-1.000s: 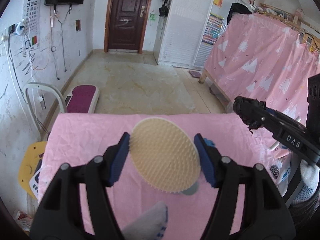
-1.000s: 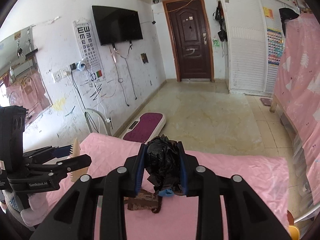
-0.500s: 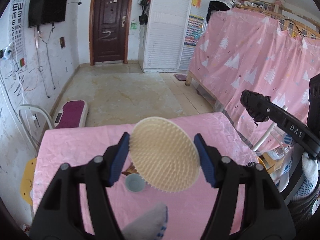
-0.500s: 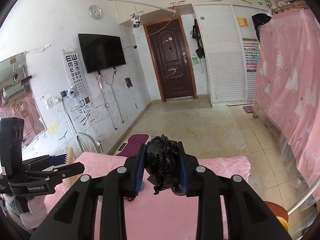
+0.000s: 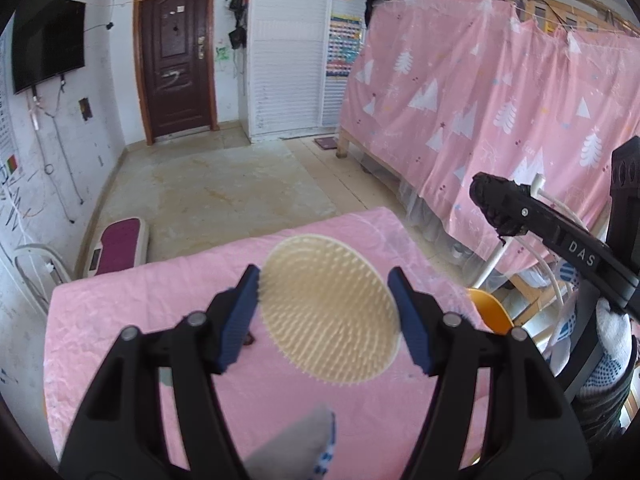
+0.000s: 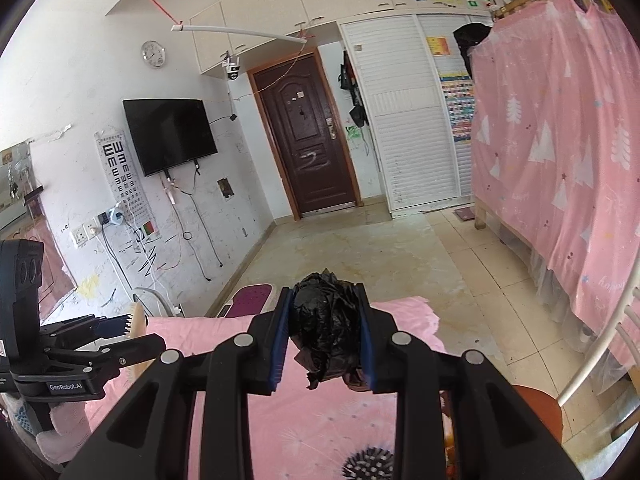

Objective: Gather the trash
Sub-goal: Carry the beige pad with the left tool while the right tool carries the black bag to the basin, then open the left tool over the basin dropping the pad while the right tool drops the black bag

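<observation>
**Both grippers loaded above the pink table**

The left gripper [image 5: 326, 316] is clamped on a round cream brush [image 5: 330, 310], a disc covered in short bristles, one blue pad pressed to each side of its rim. The disc faces the camera and is tilted a little, held above the pink tablecloth [image 5: 120, 320]. A grey gloved fingertip [image 5: 296, 448] pokes up at the bottom edge of that view. On the cloth just beside the left pad lies a small dark scrap [image 5: 249, 339]; it is too small and half hidden to name.

The right gripper [image 6: 325, 336] is clenched on a crumpled black plastic bag [image 6: 326, 334], the wad squeezed between its blue pads with torn ends hanging below them. It hangs over the near part of the pink table, pointing toward the brown door [image 6: 308, 136] across the tiled floor [image 6: 360, 248]. In the left wrist view the same gripper comes in from the right with the black wad at its tip, and a white gloved hand [image 5: 612, 344] with blue dots is behind it.

From the right wrist view the left gripper shows at the left edge, the brush seen edge-on. A black spiky ball [image 6: 370, 465] lies at the bottom of that view on the cloth. An orange chair seat [image 5: 490, 312] stands just past the table's right edge, and a pink curtain [image 5: 500, 92] with white trees fills the right side of the room
</observation>
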Available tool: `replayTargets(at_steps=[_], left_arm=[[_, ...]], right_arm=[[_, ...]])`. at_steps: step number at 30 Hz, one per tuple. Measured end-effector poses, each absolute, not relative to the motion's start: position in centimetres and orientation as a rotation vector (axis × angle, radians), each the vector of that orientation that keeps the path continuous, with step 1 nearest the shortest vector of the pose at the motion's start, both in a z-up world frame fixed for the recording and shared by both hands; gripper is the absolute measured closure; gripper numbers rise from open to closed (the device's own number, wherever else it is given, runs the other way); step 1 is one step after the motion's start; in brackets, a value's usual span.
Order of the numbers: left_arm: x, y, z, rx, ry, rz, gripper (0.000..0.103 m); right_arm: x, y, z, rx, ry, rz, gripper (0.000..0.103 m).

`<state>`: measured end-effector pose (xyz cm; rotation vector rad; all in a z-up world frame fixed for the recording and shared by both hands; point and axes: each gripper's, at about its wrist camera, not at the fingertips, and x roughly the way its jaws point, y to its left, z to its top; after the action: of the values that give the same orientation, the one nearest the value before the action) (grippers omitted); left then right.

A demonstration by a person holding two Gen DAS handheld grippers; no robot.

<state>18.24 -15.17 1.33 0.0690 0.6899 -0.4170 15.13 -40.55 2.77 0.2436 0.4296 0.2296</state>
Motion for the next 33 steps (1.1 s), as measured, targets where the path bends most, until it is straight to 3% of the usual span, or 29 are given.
replayTargets(at_steps=[13,33], left_arm=[[17.9,-23.3,0.2,0.165,0.721,-0.519,0.04],[16.4,-36.8,-1.5,0.294,0.778,-0.701,0.039]], right_arm=[[12.3,-49.1,-0.6,0.344,0.454,0.119,0.083],[8.6,-56.6,-1.2,0.453,0.378,0.062,0.083]])
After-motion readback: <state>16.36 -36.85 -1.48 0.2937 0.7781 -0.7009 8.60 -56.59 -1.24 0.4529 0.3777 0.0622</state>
